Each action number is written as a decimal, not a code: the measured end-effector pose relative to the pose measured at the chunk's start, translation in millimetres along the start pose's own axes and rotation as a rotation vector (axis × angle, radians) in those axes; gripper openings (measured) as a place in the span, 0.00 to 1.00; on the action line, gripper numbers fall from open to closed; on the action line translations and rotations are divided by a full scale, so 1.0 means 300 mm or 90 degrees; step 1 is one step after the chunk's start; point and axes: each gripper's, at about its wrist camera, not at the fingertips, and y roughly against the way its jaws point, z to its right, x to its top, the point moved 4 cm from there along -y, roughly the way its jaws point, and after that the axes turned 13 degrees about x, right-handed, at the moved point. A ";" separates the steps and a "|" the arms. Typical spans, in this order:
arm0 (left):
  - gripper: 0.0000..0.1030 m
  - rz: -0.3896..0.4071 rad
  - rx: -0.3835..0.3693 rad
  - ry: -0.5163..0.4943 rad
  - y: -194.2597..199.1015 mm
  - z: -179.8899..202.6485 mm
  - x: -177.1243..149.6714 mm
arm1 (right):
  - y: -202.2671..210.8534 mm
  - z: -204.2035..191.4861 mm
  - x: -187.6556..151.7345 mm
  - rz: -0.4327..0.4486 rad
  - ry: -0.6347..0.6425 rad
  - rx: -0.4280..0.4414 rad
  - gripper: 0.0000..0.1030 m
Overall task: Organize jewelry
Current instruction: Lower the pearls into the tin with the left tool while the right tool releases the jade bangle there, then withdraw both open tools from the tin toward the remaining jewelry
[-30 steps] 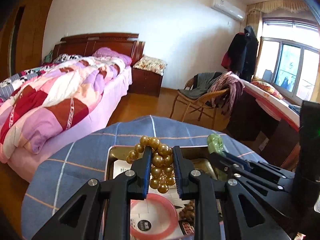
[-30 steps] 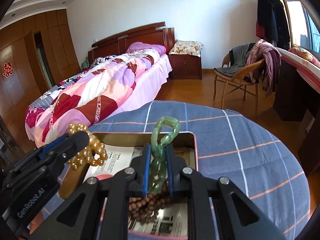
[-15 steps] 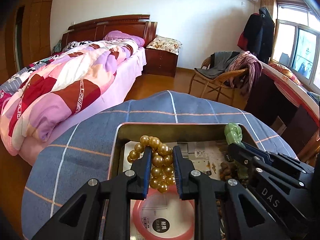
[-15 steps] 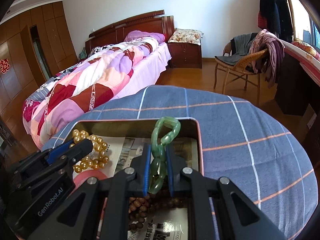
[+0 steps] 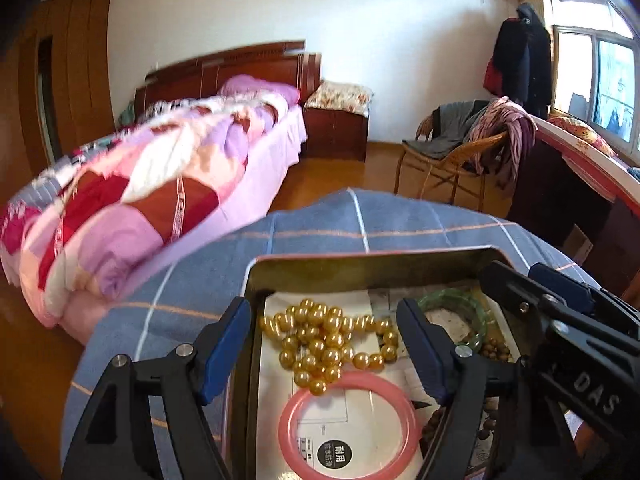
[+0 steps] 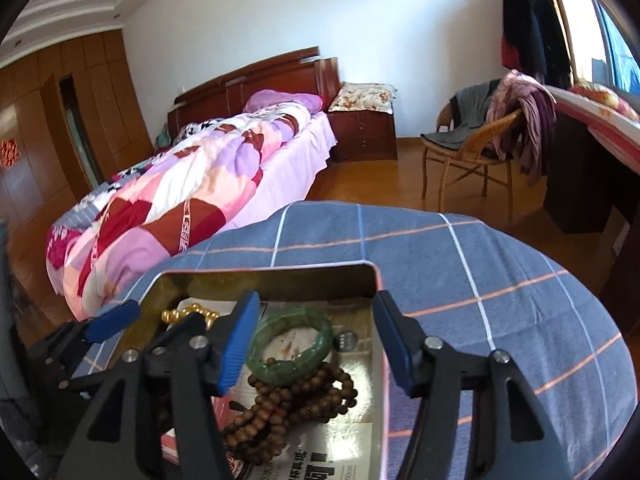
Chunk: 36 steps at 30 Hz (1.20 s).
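A shallow rectangular metal tin [image 5: 360, 268] sits on a round surface covered with a blue checked cloth [image 6: 460, 280]. The left tool [image 5: 324, 344] hangs over the tin's left part with its jaws spread wide; they have just been opening, and nothing is gripped between them. Beneath that gap a strand of round golden beads [image 5: 324, 340] lies loose in a heap on the printed paper lining the tin, touching the top edge of a smooth pink bangle [image 5: 348, 424] that lies flat nearer the camera. The right tool [image 6: 316, 344] stands over the tin's right part, its jaws likewise just opened and released. Below it a green chain-link bracelet [image 6: 290, 354] rests in the tin, overlapping a coil of small brown wooden beads [image 6: 296, 400]. Behind the surface stand a bed with a patchwork quilt [image 6: 192, 200] and a wicker chair [image 6: 472, 148] draped with clothes.
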 end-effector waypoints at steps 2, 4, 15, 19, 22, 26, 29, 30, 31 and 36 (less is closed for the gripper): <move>0.74 0.005 0.000 -0.006 0.002 0.006 0.002 | 0.004 0.011 0.003 0.007 -0.011 -0.004 0.61; 0.74 0.000 0.002 -0.009 -0.003 0.007 0.003 | 0.009 0.015 0.007 0.014 -0.013 -0.008 0.61; 0.74 -0.010 0.009 -0.004 0.099 -0.017 -0.007 | 0.176 0.019 -0.046 0.038 -0.054 -0.033 0.67; 0.74 -0.007 0.022 -0.007 0.152 -0.038 -0.028 | 0.221 0.013 -0.086 0.028 -0.059 -0.043 0.67; 0.74 -0.005 0.028 -0.005 0.192 -0.046 -0.048 | 0.253 0.007 -0.109 0.025 -0.062 -0.047 0.67; 0.74 -0.008 0.032 0.001 0.237 -0.061 -0.081 | 0.290 -0.004 -0.140 0.022 -0.056 -0.054 0.72; 0.74 -0.016 0.030 0.002 0.264 -0.069 -0.104 | 0.313 -0.011 -0.165 0.015 -0.056 -0.053 0.72; 0.74 -0.017 0.031 0.002 0.271 -0.069 -0.110 | 0.325 -0.014 -0.173 0.014 -0.058 -0.052 0.72; 0.74 -0.019 0.034 0.002 0.279 -0.071 -0.118 | 0.334 -0.016 -0.177 0.014 -0.058 -0.051 0.72; 0.74 -0.033 0.032 0.006 0.317 -0.077 -0.157 | 0.380 -0.031 -0.198 0.016 -0.048 -0.052 0.72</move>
